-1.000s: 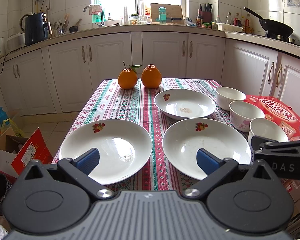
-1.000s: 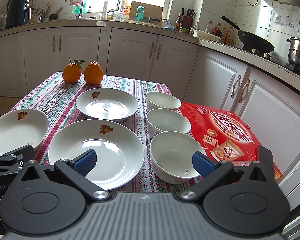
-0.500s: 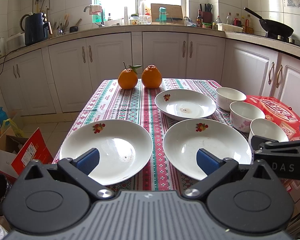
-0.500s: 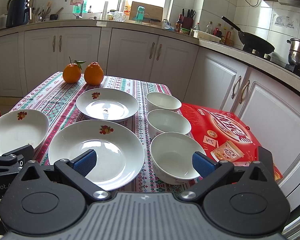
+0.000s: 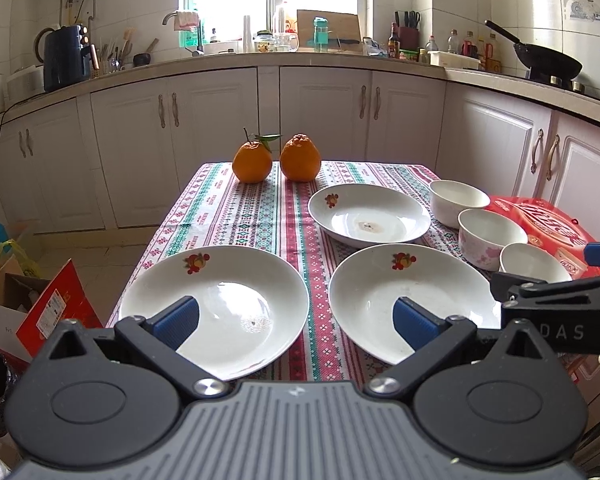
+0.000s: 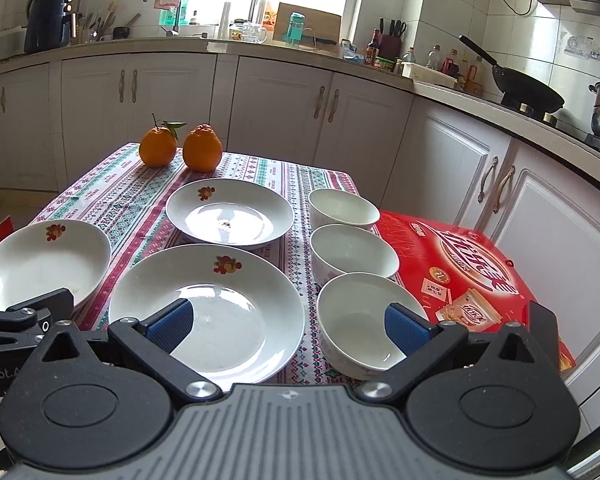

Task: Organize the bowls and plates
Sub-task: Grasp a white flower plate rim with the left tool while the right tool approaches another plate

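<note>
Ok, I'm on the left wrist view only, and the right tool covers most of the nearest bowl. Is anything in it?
Observer: No. The right wrist view shows the whole inside of the nearest bowl, and it is empty.
Operator: Is the right tool open?
Observer: Yes, the right tool is wide open and holds nothing.
Operator: What is on the far side of that bowl?
Observer: The red box lies close on its right and reaches nearer than the bowl. I cannot tell if they touch.
</note>
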